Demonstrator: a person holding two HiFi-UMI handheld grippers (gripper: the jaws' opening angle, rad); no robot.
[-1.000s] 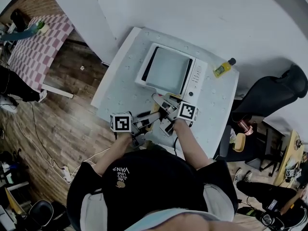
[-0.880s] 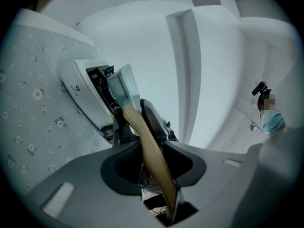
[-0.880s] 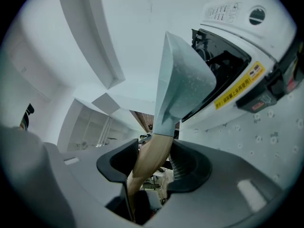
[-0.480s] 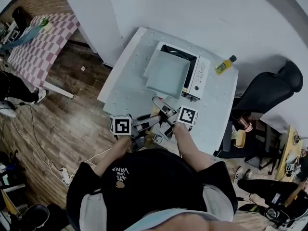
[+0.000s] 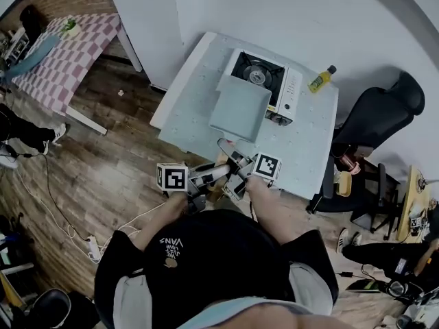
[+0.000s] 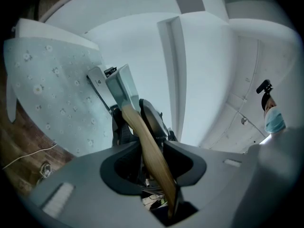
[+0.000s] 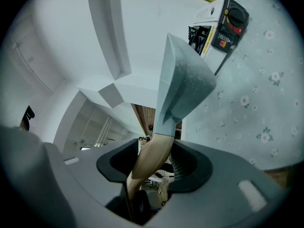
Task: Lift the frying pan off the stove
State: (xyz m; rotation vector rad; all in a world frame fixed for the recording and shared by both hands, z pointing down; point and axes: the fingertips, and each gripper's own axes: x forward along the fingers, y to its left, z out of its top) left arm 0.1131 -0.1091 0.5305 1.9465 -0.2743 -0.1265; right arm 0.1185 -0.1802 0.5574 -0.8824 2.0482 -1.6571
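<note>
We've got the frying pan [image 5: 240,107] by its wooden handle [image 7: 151,160] w/ both grippers. The L gripper [image 6: 138,127] has its jaws clenched on the handle, dark pads pressed to either side of the wood. The R gripper [image 7: 156,151] grips the same handle, jaws set wider but clamped on it too, closer to where the wood meets the pan's metal neck. In the head view the two marker cubes sit side by side just in front of our chest, L one lower-left, R one to its right.

Pan is square, pale grey-green, and it's off the burner [image 5: 257,74]. It hangs on our side of the stove [image 5: 291,91], over the worktop [image 5: 192,94], its far edge overlapping the stove's near-left corner in the head view. Burner ring & black grate are fully exposed. From the R gripper view we see the pan nearly edge-on, w/ the stove's front panel and its red-and-black knob beyond it.

A yellow bottle [image 5: 319,80] lies on the worktop just R of the stove. Black chair [image 5: 377,125] stands off the worktop's R side. A checked-cloth table [image 5: 62,53] is well apart at far L on the wood floor [image 5: 103,156].
</note>
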